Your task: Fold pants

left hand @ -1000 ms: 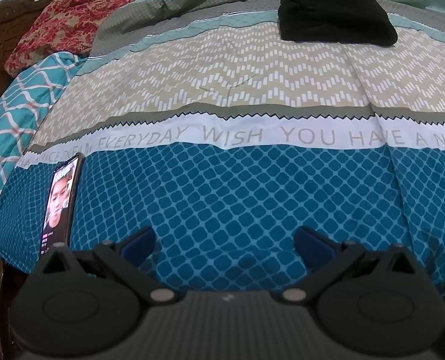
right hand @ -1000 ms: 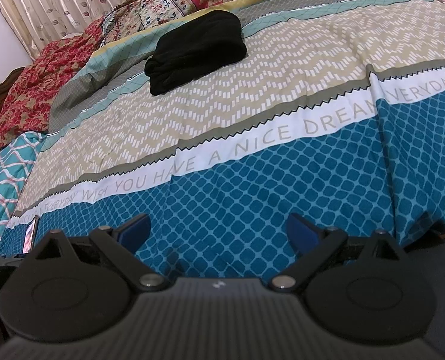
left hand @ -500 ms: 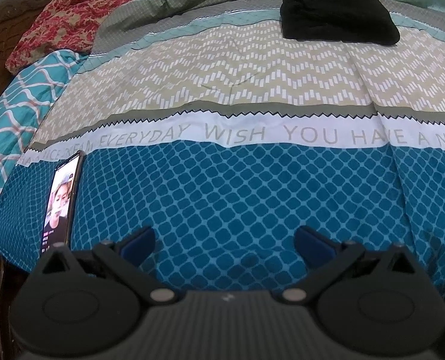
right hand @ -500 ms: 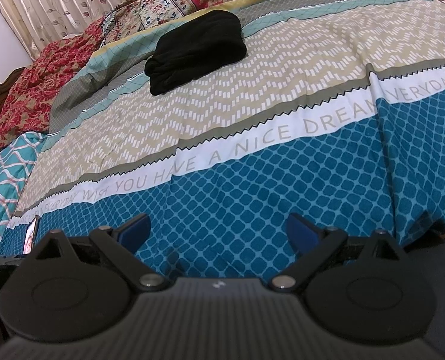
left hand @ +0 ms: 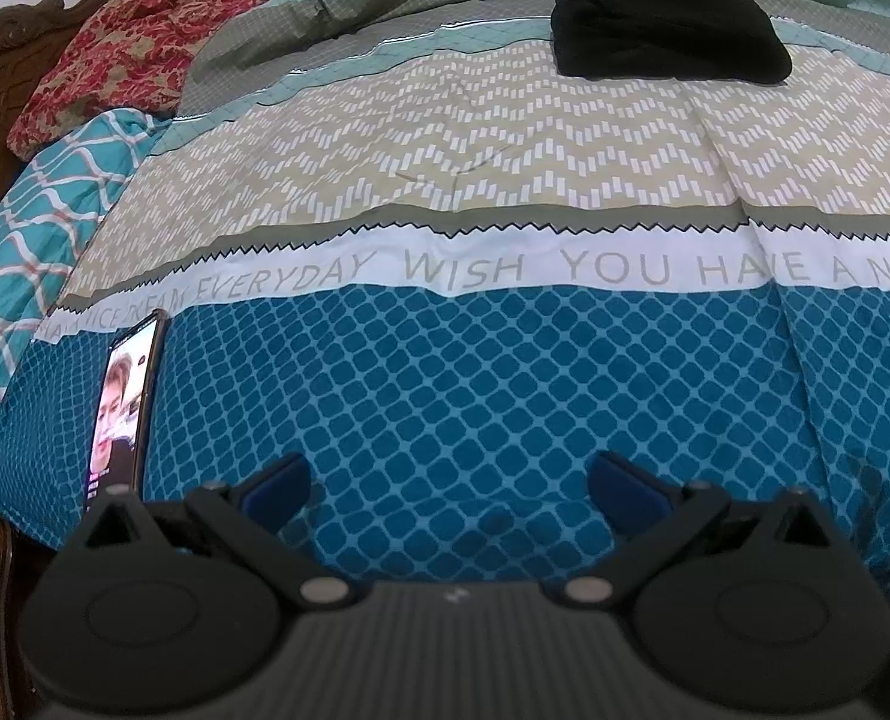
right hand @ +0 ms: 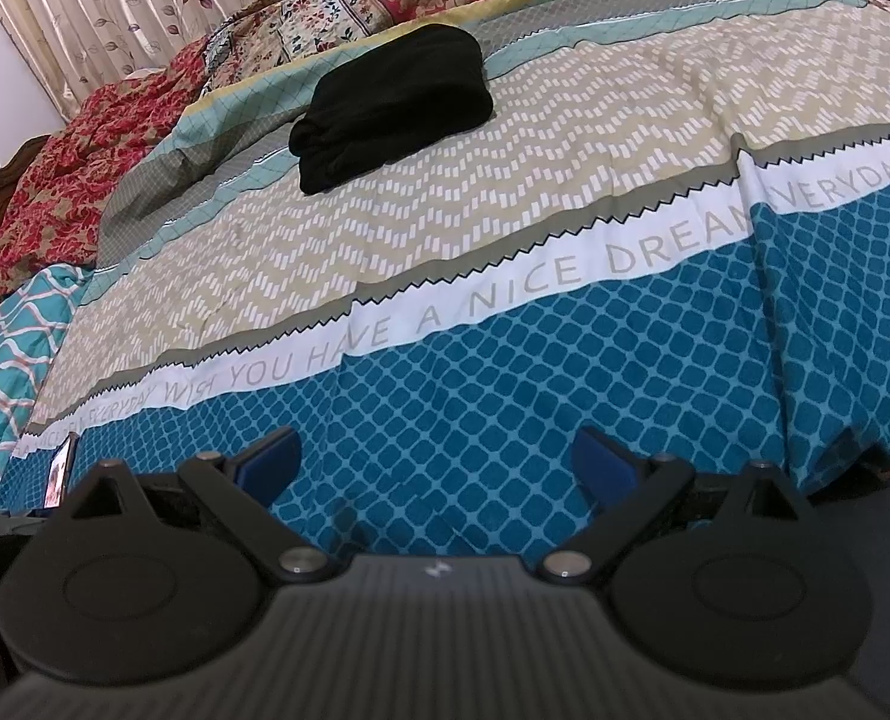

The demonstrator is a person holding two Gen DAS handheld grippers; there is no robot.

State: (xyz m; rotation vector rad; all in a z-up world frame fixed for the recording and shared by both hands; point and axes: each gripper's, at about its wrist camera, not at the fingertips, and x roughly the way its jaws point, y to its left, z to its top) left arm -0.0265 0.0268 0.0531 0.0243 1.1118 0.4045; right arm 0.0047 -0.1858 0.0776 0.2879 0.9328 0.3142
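Observation:
Black pants [left hand: 664, 24] lie folded in a compact bundle on the far part of the bed; they also show in the right wrist view [right hand: 394, 105]. My left gripper [left hand: 448, 489] is open and empty, held over the blue near edge of the bedspread, far from the pants. My right gripper [right hand: 436, 462] is open and empty too, also over the near blue band, with the pants far ahead and a little left.
The bed has a patterned bedspread [left hand: 445, 198] with a lettered white band. A lit phone [left hand: 122, 402] lies at the near left edge, also visible in the right wrist view [right hand: 61, 471]. Red floral bedding [right hand: 73, 180], a wooden headboard [left hand: 1, 60] and curtains [right hand: 115, 6] lie beyond.
The left view has drifted slightly, so the pants sit a touch lower in the frame. Both grippers stay open and near the bed's front edge.

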